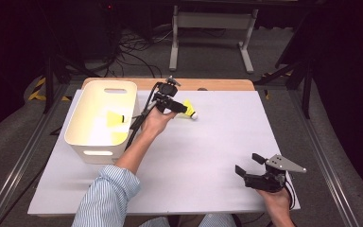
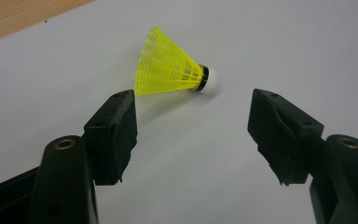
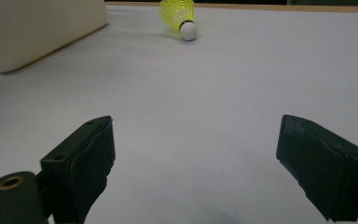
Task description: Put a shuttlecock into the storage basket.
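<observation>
1. Yellow shuttlecock lying on its side on the white tabletop, just beyond the left gripper; fingers spread wide, nothing grasped, framing it for pickup.
2. Cream bin beside it, probably the destination.
3. Right gripper parked well apart, fingers released, idle.

Shuttlecock: yellow mesh skirt, black band, white cork tip.
Bin: cream-white; yellow patches inside.
Bench: white sheet, light wood edge at 12 o'clock.
Tool jaws: black.
Sleeve: blue-white stripes.
</observation>
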### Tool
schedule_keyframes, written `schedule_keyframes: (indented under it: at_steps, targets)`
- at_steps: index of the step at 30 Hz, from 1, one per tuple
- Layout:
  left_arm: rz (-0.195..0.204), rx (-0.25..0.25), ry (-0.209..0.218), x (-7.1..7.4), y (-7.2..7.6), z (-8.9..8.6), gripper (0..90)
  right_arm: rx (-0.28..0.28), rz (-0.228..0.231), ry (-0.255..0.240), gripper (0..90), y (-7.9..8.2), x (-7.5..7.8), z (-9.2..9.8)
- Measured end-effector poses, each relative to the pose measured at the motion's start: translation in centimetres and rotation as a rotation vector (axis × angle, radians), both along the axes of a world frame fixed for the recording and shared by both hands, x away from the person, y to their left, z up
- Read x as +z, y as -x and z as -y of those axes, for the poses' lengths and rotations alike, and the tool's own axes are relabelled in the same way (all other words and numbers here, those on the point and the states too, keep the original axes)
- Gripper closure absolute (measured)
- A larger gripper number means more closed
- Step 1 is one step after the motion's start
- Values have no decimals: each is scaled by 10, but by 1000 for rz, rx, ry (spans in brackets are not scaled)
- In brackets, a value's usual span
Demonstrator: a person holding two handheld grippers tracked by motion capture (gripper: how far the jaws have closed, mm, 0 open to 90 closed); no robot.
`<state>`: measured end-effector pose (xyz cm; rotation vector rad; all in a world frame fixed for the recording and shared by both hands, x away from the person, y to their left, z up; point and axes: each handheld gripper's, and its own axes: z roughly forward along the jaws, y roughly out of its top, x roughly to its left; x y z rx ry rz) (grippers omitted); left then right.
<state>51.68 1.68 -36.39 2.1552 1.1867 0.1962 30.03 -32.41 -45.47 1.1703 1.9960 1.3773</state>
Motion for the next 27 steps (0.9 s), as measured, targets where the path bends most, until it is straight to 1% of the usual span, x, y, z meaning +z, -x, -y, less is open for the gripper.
schedule_keyframes:
  at_steps: [3,7,14,17,20,21,26,27]
  targets:
    - [-12,-2,15,-1,-5,2,345,2,-3,1,120,0,0,0]
    - [-22,-4,5,-5,-10,6,347,-1,-4,-1,120,0,0,0]
    - [-32,12,12,-9,-20,7,351,0,-7,-3,120,0,0,0]
    - [-35,23,29,-11,-24,7,359,1,-5,-3,120,0,0,1]
    - [-46,28,25,-14,-28,7,366,0,-8,-5,119,0,0,1]
    - [-45,31,25,-15,-31,6,368,0,-8,-6,120,0,0,1]
    - [-53,31,23,-17,-35,6,375,3,-9,-6,120,0,0,1]
    - [-53,35,29,-18,-36,6,375,3,-10,-6,120,0,0,1]
